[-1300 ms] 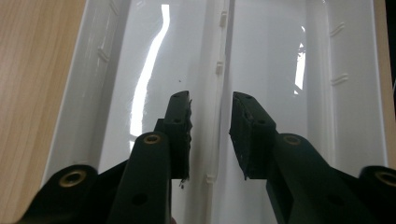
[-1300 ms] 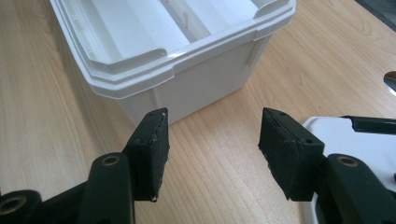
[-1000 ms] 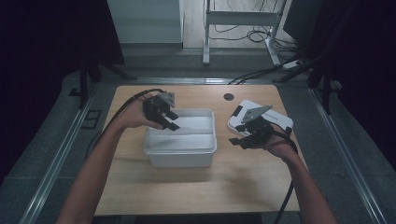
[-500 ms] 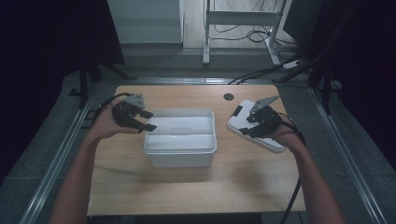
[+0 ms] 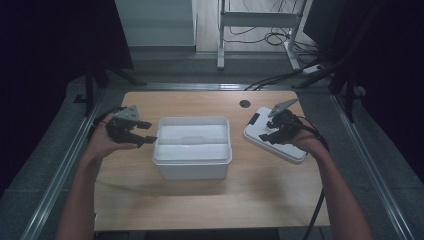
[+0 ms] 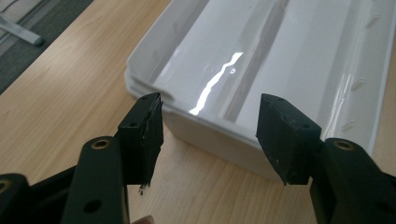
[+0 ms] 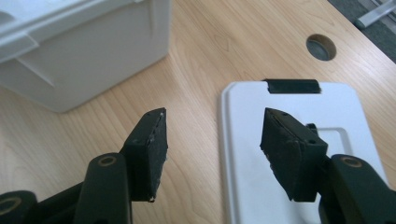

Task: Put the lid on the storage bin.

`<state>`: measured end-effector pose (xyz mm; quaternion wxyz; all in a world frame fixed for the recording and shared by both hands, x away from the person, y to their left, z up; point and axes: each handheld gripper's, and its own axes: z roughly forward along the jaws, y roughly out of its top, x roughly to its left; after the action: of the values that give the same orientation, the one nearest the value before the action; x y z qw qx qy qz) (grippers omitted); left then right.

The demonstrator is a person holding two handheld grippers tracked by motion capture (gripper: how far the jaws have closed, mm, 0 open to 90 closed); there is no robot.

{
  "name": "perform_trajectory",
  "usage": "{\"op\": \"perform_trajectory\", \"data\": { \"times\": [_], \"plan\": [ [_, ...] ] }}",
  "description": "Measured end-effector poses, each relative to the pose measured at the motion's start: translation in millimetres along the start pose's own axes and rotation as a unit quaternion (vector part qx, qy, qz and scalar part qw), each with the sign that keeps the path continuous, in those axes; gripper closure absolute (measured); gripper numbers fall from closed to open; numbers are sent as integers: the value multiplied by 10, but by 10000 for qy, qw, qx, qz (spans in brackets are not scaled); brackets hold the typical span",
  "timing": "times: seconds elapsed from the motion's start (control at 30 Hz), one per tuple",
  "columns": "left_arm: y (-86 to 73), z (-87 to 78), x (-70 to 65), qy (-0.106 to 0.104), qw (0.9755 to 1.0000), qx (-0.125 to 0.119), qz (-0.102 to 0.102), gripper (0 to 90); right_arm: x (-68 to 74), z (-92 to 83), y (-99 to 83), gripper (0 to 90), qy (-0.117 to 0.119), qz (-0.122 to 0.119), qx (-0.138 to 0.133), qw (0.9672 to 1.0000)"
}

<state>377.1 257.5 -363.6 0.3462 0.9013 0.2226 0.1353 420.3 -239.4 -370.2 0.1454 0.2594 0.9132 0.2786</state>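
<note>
The right gripper, jaws spread and empty, hovers over the flat white plastic lid, right of the white rectangular plastic box; the lid's long axis runs diagonally.

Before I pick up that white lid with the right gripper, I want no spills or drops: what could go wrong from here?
1. The lid lies flat on the table, with little edge to catch; the right gripper could slip off or push it toward the table's right edge.
2. The left gripper is open and apart from the open white box, so nothing steadies the box; a lid set on it could shove it.
</note>
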Motion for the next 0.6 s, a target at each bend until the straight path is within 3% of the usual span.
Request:
{"op": "perform_trajectory", "data": {
  "times": [0.17, 0.3, 0.47, 0.6],
  "plan": [
    [-184, -114, 18, 395, 9989, 80, -226, 410, -77, -2, 2, 422, -124, 8, 152, 9998],
    [-388, -145, 10, 445, 9980, 13, -447, 410, -157, -3, -27, 435, -247, 96, 202, 9994],
    [-714, -44, 7, 507, 9955, -23, -806, 410, -318, 84, -99, 439, -399, 210, 507, 9977],
    [-939, 125, 8, 564, 9932, 171, -1006, 409, -472, 181, -146, 454, -504, 260, 790, 9953]
  ]
}}
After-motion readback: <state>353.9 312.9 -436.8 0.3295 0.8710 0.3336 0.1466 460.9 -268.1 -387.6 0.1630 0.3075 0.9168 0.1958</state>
